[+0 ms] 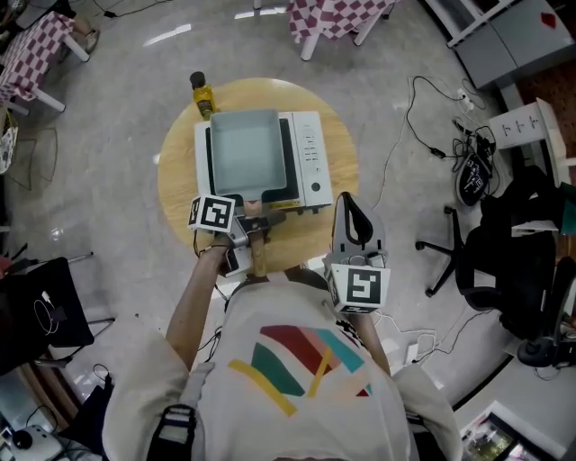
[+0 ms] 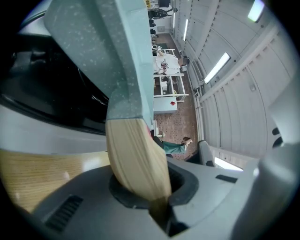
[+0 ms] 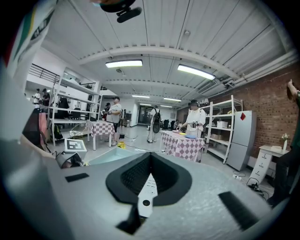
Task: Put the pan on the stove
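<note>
A square grey-green pan lies over the black top of a white stove on the round wooden table. Its wooden handle points toward me. My left gripper is shut on that handle, just behind the pan's body. Whether the pan rests fully on the stove I cannot tell. My right gripper hovers at the table's front right edge, beside the stove, shut with nothing in it. A corner of the pan shows beyond it.
A yellow bottle stands at the table's back left, behind the stove. On the floor to the right are an office chair and cables. Checkered-cloth tables stand farther back. People stand in the room.
</note>
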